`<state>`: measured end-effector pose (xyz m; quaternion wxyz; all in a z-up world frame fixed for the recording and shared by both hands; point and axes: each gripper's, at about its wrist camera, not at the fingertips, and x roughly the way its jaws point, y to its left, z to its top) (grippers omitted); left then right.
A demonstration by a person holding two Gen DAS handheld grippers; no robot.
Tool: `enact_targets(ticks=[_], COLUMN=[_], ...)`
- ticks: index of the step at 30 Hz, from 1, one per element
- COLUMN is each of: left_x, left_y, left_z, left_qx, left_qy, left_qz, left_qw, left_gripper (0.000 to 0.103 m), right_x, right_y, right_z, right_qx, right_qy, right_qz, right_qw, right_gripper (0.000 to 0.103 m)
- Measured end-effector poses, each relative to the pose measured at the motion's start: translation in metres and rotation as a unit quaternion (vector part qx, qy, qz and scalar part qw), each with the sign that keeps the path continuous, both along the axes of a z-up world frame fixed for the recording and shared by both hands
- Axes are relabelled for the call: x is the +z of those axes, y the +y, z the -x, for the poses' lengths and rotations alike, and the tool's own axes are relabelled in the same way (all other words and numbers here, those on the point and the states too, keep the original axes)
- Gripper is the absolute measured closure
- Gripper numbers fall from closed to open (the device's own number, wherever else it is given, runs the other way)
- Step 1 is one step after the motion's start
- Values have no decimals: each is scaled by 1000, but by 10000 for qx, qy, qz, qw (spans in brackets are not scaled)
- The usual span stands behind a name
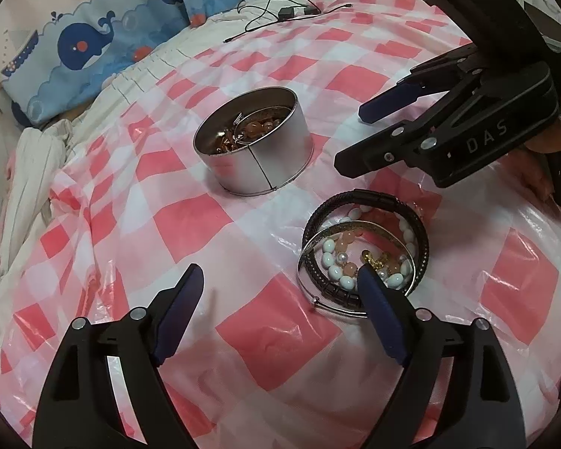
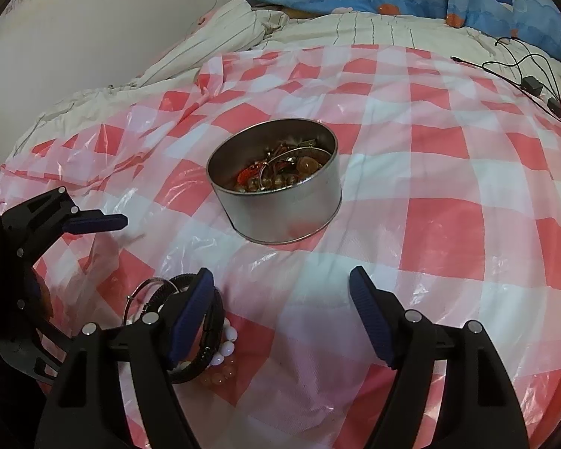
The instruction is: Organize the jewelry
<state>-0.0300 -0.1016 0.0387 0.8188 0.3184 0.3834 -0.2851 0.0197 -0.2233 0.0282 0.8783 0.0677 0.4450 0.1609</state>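
We have two heaps of jewelry on the checked plastic sheet (image 1: pixel 213 232) spread over the bed: a round tin (image 1: pixel 254 142) already holding beads and rings, and a loose pile of bracelets (image 1: pixel 366 250) still lying flat on the sheet, nearer to us and to the right of the tin.

What matters for our next move is where that pile sits. In the left wrist view it lies just at the tip of the left tool's (image 1: pixel 280 314) right finger, so the left tool would need to shift right to straddle it. In the right wrist view the pile (image 2: pixel 205 336) is half hidden behind the right tool's (image 2: pixel 280 318) left finger, so it lies to that tool's left.

Both tools stand with fingers wide apart and hold nothing. We judge the left tool slightly nearer. The pile is roughly round, with no clear long axis.
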Motion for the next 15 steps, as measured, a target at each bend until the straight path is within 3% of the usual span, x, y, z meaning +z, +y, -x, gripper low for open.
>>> enact_targets(ticks=[15], left_x=[1], left_y=[-1], left_z=[4], left_qx=[-40], left_qy=[-120], left_qz=[-89], left_qw=[9999], left_gripper=[19], right_x=[-2], right_y=[3], right_z=[0], right_qx=[42], right_qy=[24], right_qz=[62], right_qw=[10000], right_gripper=[28])
